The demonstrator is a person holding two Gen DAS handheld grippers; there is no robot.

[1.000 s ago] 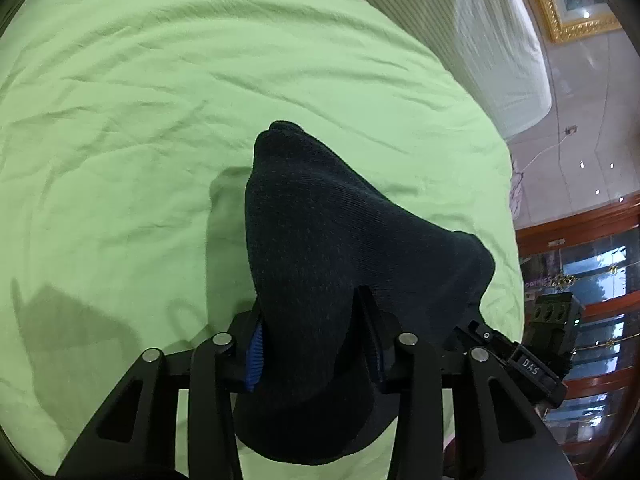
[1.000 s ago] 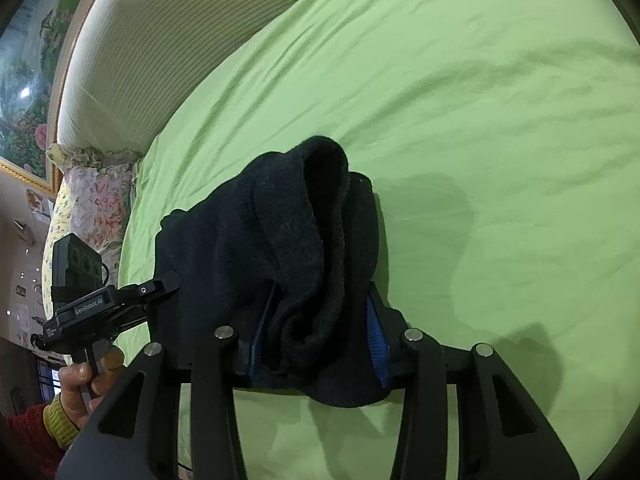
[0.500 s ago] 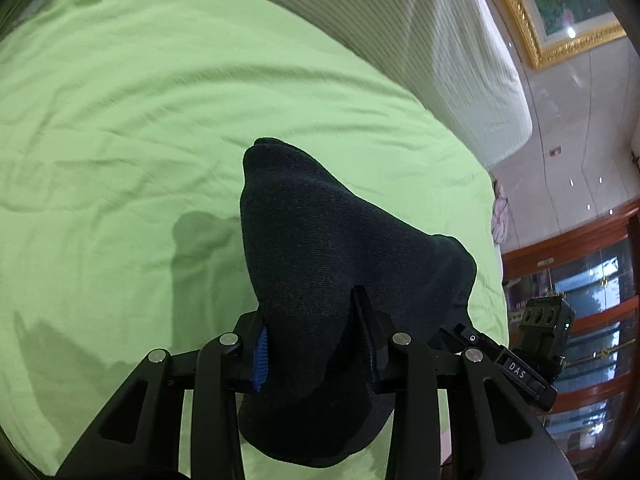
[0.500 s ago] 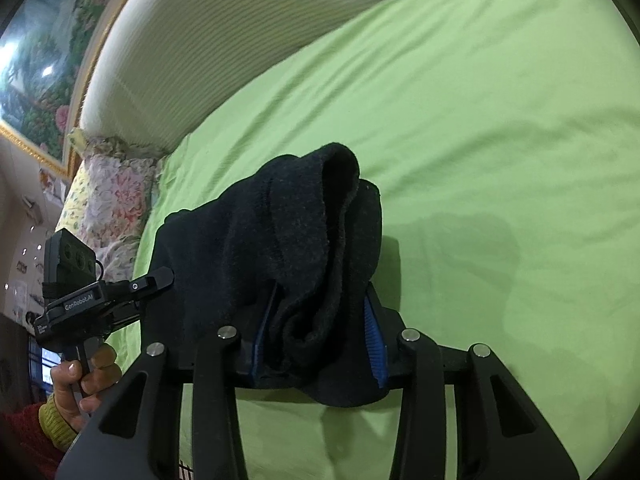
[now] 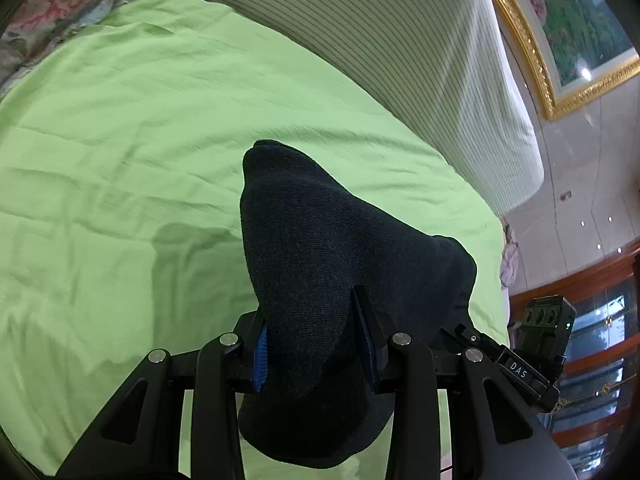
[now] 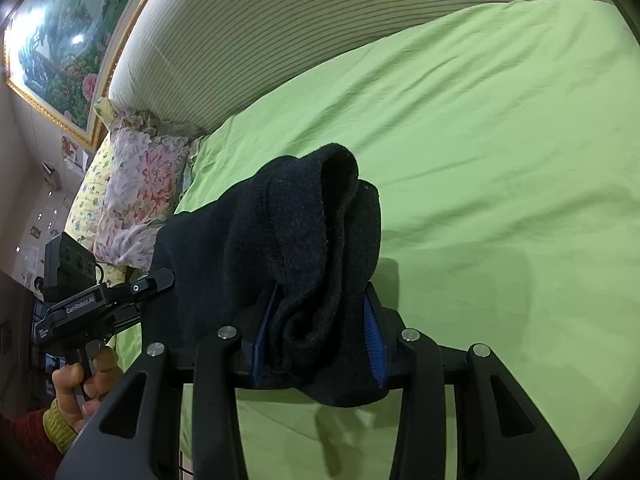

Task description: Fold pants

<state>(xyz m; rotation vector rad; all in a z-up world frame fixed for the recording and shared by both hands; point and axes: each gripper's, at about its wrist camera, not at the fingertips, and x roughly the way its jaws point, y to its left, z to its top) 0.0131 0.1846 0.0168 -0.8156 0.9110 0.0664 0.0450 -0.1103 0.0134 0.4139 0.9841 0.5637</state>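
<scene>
Both grippers, each clamped on the dark pants, over a green bed. Compared with the frames a second ago, the striped headboard [image 5: 420, 52] and floral pillow [image 6: 136, 196] now fill more of each view while the sheet drops lower, which suggests that the grippers have tilted up and travelled toward the head of the bed; the grip on the cloth is unchanged. The likely reading is that the garment is being carried or swung out for laying flat, so folding proper has not begun.

Left gripper [image 5: 316, 340]: jaws closed on a bunched peak of the pants [image 5: 320, 264], held clear above the bed sheet [image 5: 120, 160], which shows a shadow beneath. Right gripper [image 6: 320, 328]: jaws pinching a thick rolled edge of the same pants [image 6: 304, 240], cloth drooping below the jaws. The two grippers are near each other, side by side and pointing forward; the person's left hand [image 6: 80, 384] grasps its handle.
</scene>
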